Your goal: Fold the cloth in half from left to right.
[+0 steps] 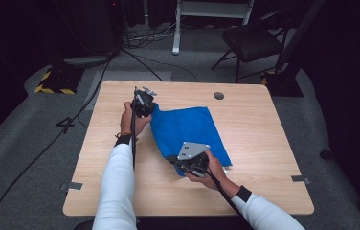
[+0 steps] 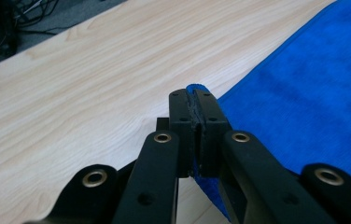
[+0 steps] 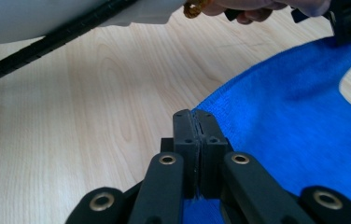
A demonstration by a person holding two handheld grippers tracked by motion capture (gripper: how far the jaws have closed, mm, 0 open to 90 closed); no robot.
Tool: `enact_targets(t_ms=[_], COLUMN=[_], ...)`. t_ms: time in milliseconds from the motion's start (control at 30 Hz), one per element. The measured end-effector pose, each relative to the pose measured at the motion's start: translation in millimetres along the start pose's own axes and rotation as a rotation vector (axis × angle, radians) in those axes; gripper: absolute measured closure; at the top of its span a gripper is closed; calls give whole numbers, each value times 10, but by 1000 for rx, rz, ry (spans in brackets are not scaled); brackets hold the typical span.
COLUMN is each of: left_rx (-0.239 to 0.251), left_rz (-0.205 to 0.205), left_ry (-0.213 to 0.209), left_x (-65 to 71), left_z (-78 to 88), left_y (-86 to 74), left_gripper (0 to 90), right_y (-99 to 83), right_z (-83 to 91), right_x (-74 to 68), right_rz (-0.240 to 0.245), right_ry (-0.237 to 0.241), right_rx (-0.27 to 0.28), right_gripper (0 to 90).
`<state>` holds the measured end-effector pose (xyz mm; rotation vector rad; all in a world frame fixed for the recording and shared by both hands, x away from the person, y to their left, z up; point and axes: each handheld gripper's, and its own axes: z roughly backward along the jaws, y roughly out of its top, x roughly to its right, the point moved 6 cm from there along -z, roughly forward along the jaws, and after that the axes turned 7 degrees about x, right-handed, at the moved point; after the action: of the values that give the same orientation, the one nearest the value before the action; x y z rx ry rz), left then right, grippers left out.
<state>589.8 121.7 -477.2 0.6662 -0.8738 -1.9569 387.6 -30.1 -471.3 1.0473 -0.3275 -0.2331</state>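
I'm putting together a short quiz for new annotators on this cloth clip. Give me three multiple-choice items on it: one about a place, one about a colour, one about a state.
1. Where does the left tool grip the cloth?
A. at its far left corner
B. at its right edge
C. in its middle

2. What colour is the cloth?
A. red
B. blue
C. white

3. How do the right tool's jaws stand?
A. wide open over bare table
B. open around a cable
C. shut on the cloth's edge

Answers: 1 A, the high view shows the left tool at the cloth's far left corner. 2 B, the cloth is blue in every view. 3 C, the right gripper view shows the jaws pressed together with blue cloth between them.
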Motion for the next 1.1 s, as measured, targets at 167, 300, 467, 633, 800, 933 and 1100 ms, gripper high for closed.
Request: enact_targets(t_ms=[167, 300, 467, 633, 800, 933, 1100], left_rx=[-3, -7, -10, -7, -10, -19, -24], left_rz=[-19, -40, -65, -84, -100, -112, -113], left_ry=[1, 5, -6, -13, -26, -27, -33], left_x=[106, 193, 321, 460, 581, 665, 736], left_z=[-53, -104, -161, -244, -315, -375, -429], left_y=[118, 193, 290, 381, 422, 432, 477], left_gripper=[871, 868, 863, 860, 860, 857, 855], right_y=[-66, -135, -235, -309, -394, -464, -548], right_z=[166, 303, 454, 563, 680, 753, 823], right_x=[95, 157, 242, 304, 383, 430, 471], right_rz=[-17, -23, -42, -61, -77, -88, -98], right_ry=[-39, -74, -99, -121, -148, -163, -177], right_rx=[7, 7, -5, -5, -11, -19, -29], right_gripper=[891, 890, 891, 891, 890, 890, 890])
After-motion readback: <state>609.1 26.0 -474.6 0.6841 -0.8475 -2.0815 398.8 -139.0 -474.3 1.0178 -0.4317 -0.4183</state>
